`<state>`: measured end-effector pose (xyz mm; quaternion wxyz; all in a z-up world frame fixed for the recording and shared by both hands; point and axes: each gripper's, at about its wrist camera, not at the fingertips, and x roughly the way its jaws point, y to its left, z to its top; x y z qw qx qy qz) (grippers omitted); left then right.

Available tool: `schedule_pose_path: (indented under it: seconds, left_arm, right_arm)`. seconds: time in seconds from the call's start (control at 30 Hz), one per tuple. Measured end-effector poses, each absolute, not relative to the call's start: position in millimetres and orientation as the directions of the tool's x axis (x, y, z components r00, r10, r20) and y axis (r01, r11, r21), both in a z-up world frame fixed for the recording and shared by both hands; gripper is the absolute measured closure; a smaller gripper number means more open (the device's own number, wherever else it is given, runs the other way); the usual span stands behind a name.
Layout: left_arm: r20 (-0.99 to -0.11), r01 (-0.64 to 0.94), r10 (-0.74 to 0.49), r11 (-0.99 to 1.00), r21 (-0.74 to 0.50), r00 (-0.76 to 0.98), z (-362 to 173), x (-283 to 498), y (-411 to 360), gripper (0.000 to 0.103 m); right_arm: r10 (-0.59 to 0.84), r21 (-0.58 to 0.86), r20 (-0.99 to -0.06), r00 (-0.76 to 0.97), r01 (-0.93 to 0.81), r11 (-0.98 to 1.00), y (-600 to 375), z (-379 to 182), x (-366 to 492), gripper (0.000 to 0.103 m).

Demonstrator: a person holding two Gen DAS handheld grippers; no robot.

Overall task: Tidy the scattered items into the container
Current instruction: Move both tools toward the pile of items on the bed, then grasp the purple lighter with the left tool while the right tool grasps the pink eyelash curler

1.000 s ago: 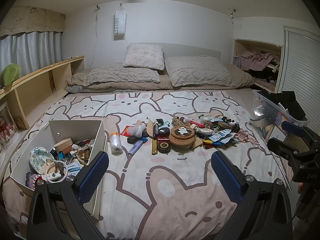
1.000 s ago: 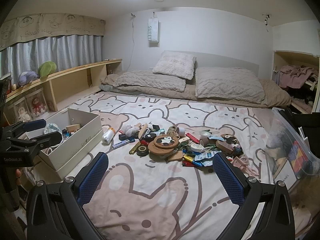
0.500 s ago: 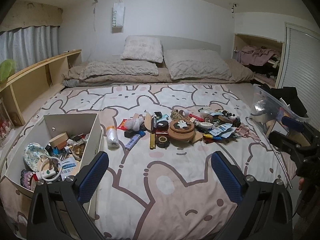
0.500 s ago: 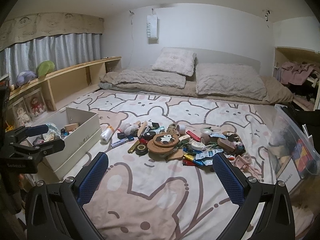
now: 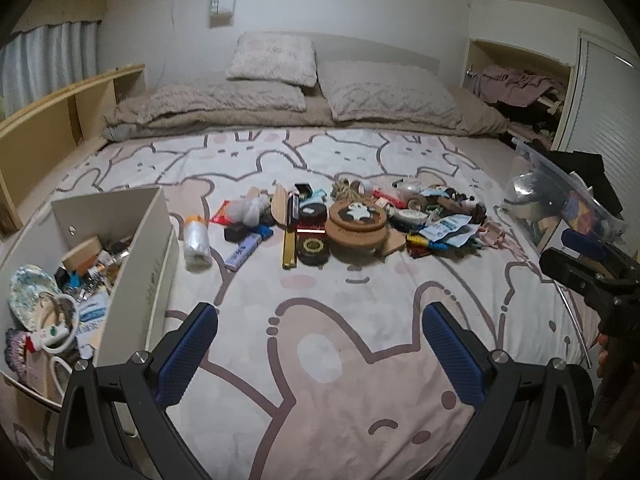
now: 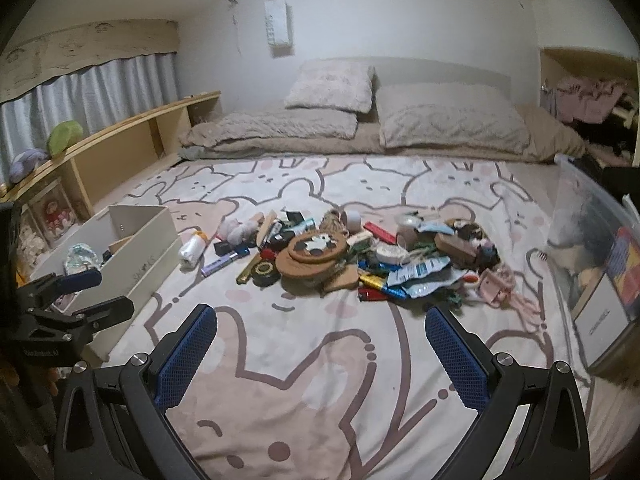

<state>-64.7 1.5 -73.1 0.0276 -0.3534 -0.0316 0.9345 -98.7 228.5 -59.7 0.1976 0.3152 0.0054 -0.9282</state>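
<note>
A heap of small items point(image 5: 360, 224) lies in the middle of the bed: a round cork box point(image 5: 357, 224), a dark tape roll point(image 5: 314, 250), a white plastic-wrapped roll point(image 5: 197, 242), packets and lighters. The same heap point(image 6: 352, 258) shows in the right wrist view. A white open box point(image 5: 136, 264) at the left holds several things. My left gripper point(image 5: 320, 344) hangs open over bare bedspread, short of the heap. My right gripper point(image 6: 322, 344) is open too and holds nothing. Each gripper shows at the edge of the other's view, left gripper point(image 6: 76, 300), right gripper point(image 5: 580, 256).
A clear plastic bin point(image 5: 560, 204) with odds and ends stands at the bed's right edge. Pillows point(image 5: 384, 96) and a folded blanket lie at the head. A wooden shelf point(image 6: 120, 148) runs along the left wall. Bunny-print bedspread point(image 5: 320, 360) lies bare in front of the heap.
Both cameras have tipped downward and moved a little closer to the bed, so the heap sits higher in view. Both grippers stay open and nothing on the bed has moved.
</note>
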Motion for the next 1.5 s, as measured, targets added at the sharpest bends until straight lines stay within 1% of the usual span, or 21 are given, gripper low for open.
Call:
schedule_pose_path:
  seconds: [0.2,0.37,0.53,0.7,0.8,0.9,1.3,1.43,1.5]
  left_arm:
    - [-0.703,0.000,0.081,-0.993,-0.115,-0.706,-98,-89,-7,0.000]
    - [-0.724,0.010,0.106,-0.988,-0.155,-0.682,-119,-109,-14,0.000]
    - [-0.732,0.003,0.116,-0.987,-0.159,-0.672,-133,-129,-18,0.000]
    - [-0.737,-0.004,0.080,-0.994,-0.105,-0.671,-142,-156,-20,0.000]
    - [-0.747,-0.008,0.051,-0.998,-0.061,-0.663,-150,-174,-22,0.003]
    - [-0.758,-0.012,0.041,-0.999,-0.043,-0.651,-158,-189,-26,0.006]
    - [-0.756,0.007,-0.034,-0.999,0.039,-0.653,-176,-235,-43,0.006]
    - [-0.763,0.011,-0.036,-0.999,0.037,-0.646,-182,-246,-52,0.006]
    - [-0.769,0.008,-0.035,-0.999,0.038,-0.638,-186,-250,-55,0.010]
  right_arm:
    - [-0.360,0.139,-0.632,-0.686,0.356,-0.924,229,-84,-118,0.000]
    - [-0.358,0.163,-0.669,-0.652,0.341,-0.926,229,-106,-136,0.000]
    - [-0.336,0.159,-0.701,-0.629,0.322,-0.933,229,-125,-153,0.000]
    - [-0.325,0.172,-0.729,-0.603,0.298,-0.939,234,-141,-170,0.000]
    - [-0.315,0.184,-0.743,-0.591,0.273,-0.944,242,-150,-183,0.000]
    - [-0.316,0.219,-0.748,-0.584,0.234,-0.947,255,-158,-198,0.000]
    - [-0.306,0.371,-0.732,-0.609,0.021,-0.929,319,-192,-248,0.000]
    - [-0.308,0.451,-0.689,-0.656,-0.055,-0.891,343,-194,-253,0.000]
    - [-0.331,0.515,-0.657,-0.678,-0.083,-0.853,355,-195,-257,0.000]
